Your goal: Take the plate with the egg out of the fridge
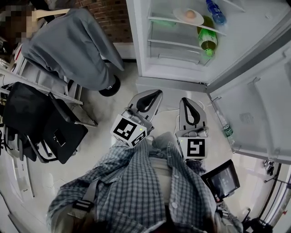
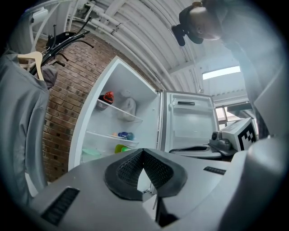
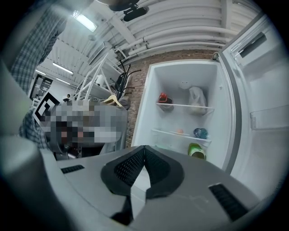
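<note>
Facing a white fridge (image 1: 173,63) with its door (image 1: 254,113) swung wide to the right and a grey garment (image 1: 72,45) hanging off to the left. Holding the left gripper (image 1: 158,93) and the right gripper (image 1: 185,100) side by side over the pale floor (image 1: 113,104), just short of the fridge's lower edge, both pointing toward the interior. Pressing each pair of jaws together tip to tip, as seen in the two gripper views, and gripping nothing in either. Showing, inside the fridge, a green bottle (image 1: 208,38) and a blue bottle (image 1: 215,11), with the plate (image 1: 184,18) resting on a glass shelf (image 1: 159,19) just left of the blue bottle and carrying the egg (image 1: 191,14). Placing the plate well apart from both grippers, deep in the fridge, straight ahead of the right gripper's tips and ahead and to the right of the left gripper's.
</note>
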The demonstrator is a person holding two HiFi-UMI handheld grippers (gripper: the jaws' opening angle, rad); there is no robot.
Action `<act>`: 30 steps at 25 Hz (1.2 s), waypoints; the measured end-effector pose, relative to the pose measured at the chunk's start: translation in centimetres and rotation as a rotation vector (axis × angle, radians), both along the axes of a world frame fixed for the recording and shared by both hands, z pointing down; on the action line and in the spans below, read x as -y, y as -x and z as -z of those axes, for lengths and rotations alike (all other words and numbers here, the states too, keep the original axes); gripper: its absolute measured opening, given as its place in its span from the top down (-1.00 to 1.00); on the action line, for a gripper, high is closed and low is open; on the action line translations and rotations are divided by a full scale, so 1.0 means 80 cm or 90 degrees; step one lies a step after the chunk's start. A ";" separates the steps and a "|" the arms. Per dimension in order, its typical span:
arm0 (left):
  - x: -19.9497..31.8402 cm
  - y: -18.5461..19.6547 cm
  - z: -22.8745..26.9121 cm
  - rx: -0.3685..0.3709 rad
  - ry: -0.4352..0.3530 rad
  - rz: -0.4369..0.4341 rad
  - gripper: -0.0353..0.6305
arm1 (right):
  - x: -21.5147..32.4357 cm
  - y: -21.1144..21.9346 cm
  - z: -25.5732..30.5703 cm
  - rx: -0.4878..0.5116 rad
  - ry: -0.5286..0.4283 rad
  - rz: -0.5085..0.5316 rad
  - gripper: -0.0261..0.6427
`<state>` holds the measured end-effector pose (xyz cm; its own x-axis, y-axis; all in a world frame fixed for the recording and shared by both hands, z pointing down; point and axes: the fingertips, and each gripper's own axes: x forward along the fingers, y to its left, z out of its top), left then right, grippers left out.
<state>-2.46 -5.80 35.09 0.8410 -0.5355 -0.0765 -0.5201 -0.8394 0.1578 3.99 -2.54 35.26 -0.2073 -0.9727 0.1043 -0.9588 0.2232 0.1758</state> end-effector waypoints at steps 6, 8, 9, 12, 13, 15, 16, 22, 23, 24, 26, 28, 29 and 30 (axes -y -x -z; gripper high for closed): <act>0.025 -0.007 -0.002 -0.001 0.000 0.014 0.87 | 0.033 -0.008 -0.001 0.003 0.006 0.011 0.90; 0.037 -0.015 -0.002 0.001 0.000 0.017 0.87 | 0.048 -0.013 -0.002 0.007 0.012 0.017 0.90; 0.044 -0.020 -0.002 0.002 0.000 0.019 0.87 | 0.057 -0.016 -0.002 0.010 0.012 0.020 0.90; 0.066 -0.034 0.002 0.005 -0.003 0.023 0.87 | 0.087 -0.027 0.004 -0.019 -0.008 0.036 0.90; 0.075 -0.039 0.003 0.005 -0.005 0.025 0.87 | 0.097 -0.032 0.007 -0.038 -0.018 0.041 0.90; 0.094 -0.049 0.003 0.007 -0.005 0.034 0.87 | 0.116 -0.043 0.012 -0.073 -0.030 0.050 0.90; 0.105 -0.054 0.003 0.008 -0.004 0.039 0.87 | 0.126 -0.049 0.015 -0.083 -0.032 0.055 0.90; 0.149 -0.088 0.010 0.015 -0.001 0.059 0.87 | 0.178 -0.084 0.025 -0.083 -0.037 0.072 0.90; 0.155 -0.094 0.012 0.016 -0.001 0.061 0.87 | 0.184 -0.087 0.027 -0.085 -0.039 0.077 0.90; 0.160 -0.099 0.014 0.016 -0.002 0.062 0.87 | 0.189 -0.091 0.029 -0.089 -0.041 0.081 0.90; 0.171 -0.109 0.017 0.014 -0.006 0.062 0.87 | 0.199 -0.099 0.032 -0.106 -0.044 0.083 0.90; 0.183 -0.119 0.018 0.010 -0.008 0.061 0.87 | 0.211 -0.107 0.034 -0.123 -0.046 0.082 0.90; 0.189 -0.123 0.019 0.008 -0.008 0.059 0.87 | 0.216 -0.111 0.035 -0.129 -0.048 0.082 0.90; 0.195 -0.128 0.020 0.006 -0.008 0.057 0.88 | 0.220 -0.114 0.036 -0.134 -0.049 0.083 0.90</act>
<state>7.75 -21.36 33.53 0.7906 -0.6077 -0.0755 -0.5947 -0.7913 0.1418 13.08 -20.17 32.35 -0.3123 -0.9462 0.0854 -0.8636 0.3202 0.3896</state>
